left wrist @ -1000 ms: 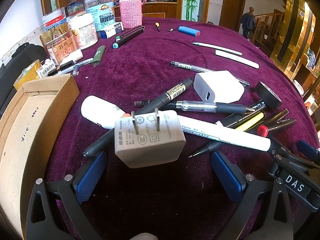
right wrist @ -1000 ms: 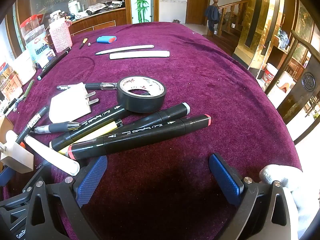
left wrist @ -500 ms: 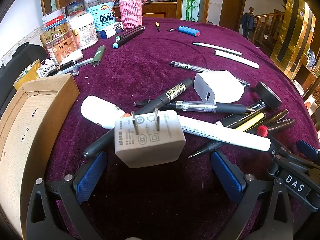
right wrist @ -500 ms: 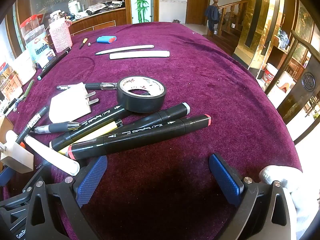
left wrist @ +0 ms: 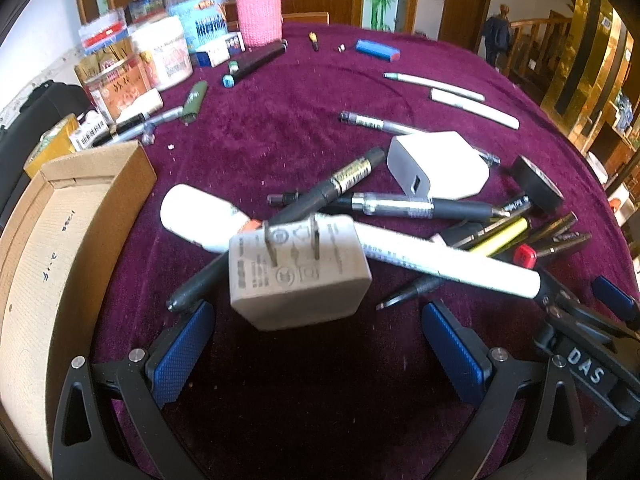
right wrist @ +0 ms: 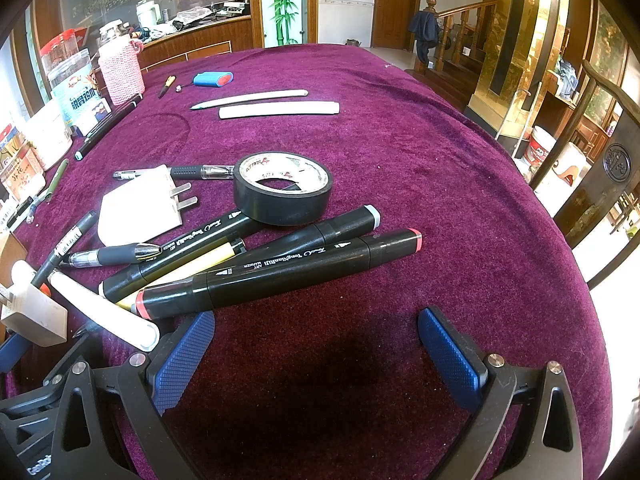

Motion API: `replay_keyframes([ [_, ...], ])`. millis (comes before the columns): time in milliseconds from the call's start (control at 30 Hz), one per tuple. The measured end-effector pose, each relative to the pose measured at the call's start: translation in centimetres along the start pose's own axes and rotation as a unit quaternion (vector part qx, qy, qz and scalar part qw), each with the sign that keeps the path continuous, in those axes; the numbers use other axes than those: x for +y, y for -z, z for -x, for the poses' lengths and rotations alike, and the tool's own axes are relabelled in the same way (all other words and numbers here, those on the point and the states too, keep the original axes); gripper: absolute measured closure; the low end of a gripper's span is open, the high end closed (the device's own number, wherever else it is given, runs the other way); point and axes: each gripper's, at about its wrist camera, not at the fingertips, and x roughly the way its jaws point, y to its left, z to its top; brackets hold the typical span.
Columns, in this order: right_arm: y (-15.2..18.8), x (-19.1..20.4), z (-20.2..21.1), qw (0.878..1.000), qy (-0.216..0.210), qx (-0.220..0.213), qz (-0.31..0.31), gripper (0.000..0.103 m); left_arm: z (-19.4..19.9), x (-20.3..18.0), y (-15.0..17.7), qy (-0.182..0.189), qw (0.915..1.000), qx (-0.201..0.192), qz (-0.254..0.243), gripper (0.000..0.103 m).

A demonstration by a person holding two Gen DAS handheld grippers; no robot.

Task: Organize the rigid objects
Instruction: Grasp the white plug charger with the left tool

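A beige plug adapter (left wrist: pixel 298 272) stands prongs-up on the purple cloth just ahead of my open, empty left gripper (left wrist: pixel 316 344); it also shows in the right wrist view (right wrist: pixel 34 314). Around it lie a white tube (left wrist: pixel 200 218), a black marker (left wrist: pixel 304 204), a long white pen (left wrist: pixel 444 262) and a white charger (left wrist: pixel 438 166). My right gripper (right wrist: pixel 314 354) is open and empty, just behind a pile of black markers (right wrist: pixel 280 272) and a roll of black tape (right wrist: pixel 282 188). The white charger (right wrist: pixel 138 210) lies left of the tape.
An open cardboard box (left wrist: pixel 52 240) stands at the left of the left gripper. Jars, tins and a pink knitted bottle (left wrist: pixel 258 10) crowd the far left. Two white sticks (right wrist: pixel 278 110) and a blue lighter (right wrist: pixel 212 79) lie farther back. The table edge falls off on the right.
The left wrist view has shifted slightly and is now blurred, with the plug adapter a little closer between the fingers. The right gripper has not moved.
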Motion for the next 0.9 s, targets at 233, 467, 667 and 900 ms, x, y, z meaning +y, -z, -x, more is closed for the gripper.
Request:
replay_keyframes([
  [233,0.1,-0.1,0.0,1.0,-0.005,0.003,0.003,0.001,2.4,0.1,3.4,0.022,0.9988,0.021,-0.04,0.0],
  [467,0.1,-0.3,0.2,0.998,-0.032,0.035,0.042,0.001,2.4,-0.1,3.6,0.005,0.9988,0.007,-0.048,0.0],
  [667,1.0,-0.6,1.3,0.998,-0.029,0.032,0.038,0.002,3.2,2.0,3.7,0.073,0.997,0.011,-0.023,0.0],
  [900,0.1,-5.2,8.5,0.979,-0.052,-0.194,-0.03,0.001,5.6,5.0,0.9,0.099,0.9943,-0.037,-0.015,0.0],
])
